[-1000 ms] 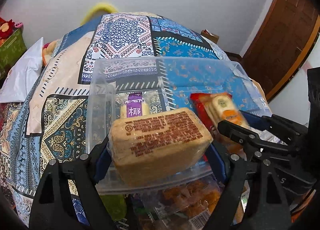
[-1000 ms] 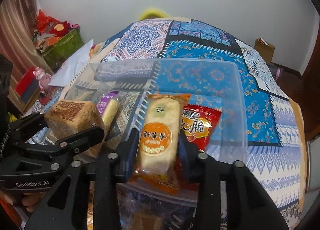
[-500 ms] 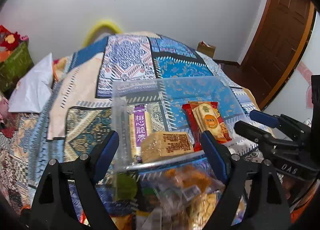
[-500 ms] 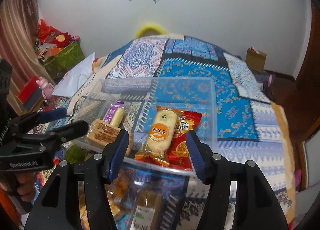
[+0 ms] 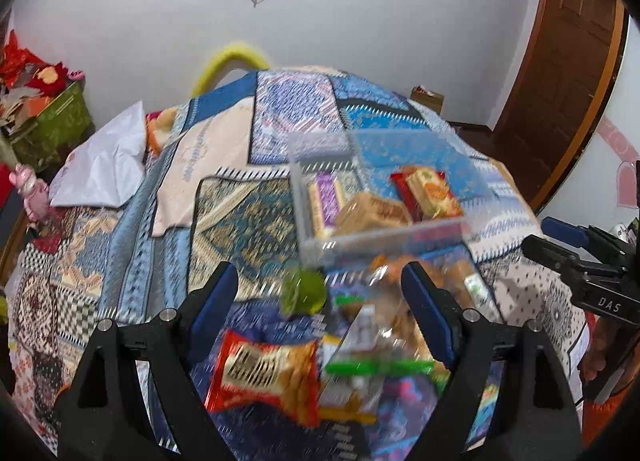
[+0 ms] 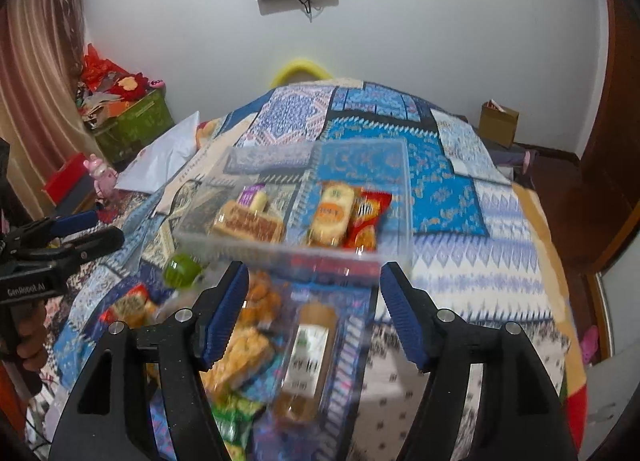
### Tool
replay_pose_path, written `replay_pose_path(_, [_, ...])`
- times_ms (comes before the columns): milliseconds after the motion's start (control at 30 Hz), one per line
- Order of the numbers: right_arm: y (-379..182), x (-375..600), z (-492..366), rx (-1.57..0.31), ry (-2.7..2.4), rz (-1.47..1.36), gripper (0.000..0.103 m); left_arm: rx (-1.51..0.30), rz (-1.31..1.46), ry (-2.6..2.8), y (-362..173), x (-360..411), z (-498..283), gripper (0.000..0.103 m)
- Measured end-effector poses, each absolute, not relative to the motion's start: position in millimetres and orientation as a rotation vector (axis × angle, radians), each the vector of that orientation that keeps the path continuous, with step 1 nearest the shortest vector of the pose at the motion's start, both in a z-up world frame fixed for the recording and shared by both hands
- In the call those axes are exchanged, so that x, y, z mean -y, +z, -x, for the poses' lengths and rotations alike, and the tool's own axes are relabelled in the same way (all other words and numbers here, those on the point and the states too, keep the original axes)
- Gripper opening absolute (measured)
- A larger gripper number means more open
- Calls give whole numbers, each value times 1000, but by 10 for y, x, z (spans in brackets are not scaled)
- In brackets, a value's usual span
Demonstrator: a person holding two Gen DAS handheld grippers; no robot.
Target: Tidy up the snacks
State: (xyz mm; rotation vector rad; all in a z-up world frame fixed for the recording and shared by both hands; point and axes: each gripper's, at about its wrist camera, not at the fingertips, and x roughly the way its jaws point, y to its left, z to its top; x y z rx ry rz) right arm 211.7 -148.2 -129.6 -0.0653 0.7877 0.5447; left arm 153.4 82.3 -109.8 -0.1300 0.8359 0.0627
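A clear plastic bin (image 5: 384, 237) sits on the patterned bedspread; it also shows in the right wrist view (image 6: 296, 249). Inside lie a brown cake pack (image 5: 372, 213), a purple-label roll (image 5: 324, 197), an orange-label cracker pack (image 6: 332, 213) and a red bag (image 6: 368, 217). Loose snacks lie in front of the bin: a red-and-orange pack (image 5: 264, 373), a green round snack (image 5: 302, 293), and a clear pack (image 6: 310, 349). My left gripper (image 5: 320, 309) is open and empty above the loose snacks. My right gripper (image 6: 314, 313) is open and empty, too.
The bedspread (image 5: 224, 213) covers a bed. A white pillow (image 5: 104, 165) lies at the left. A green box (image 6: 132, 125) of items stands by the wall. A cardboard box (image 6: 498, 123) and a wooden door (image 5: 560, 73) are at the right.
Both grippers let go of their packs, the brown cake and the cracker pack, into the bin. Both have pulled back and up, so the loose snacks now show below them.
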Motion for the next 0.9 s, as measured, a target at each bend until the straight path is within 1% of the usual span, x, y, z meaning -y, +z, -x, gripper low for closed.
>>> replay_pose_path(200, [-1463,1478,-1948,-827,535,88,65,-891,163,94,-1366,-998,-1321,84])
replay_pose_path(533, [-1821,1483,-1876,-918,519,94,65,-1018,238,191,-2006,-1366,-1147,84])
replay_pose_path(900, [-2079,1442,-1956,-987,512,83,65,-1011,368,158,-2298,-1436,-1206,86])
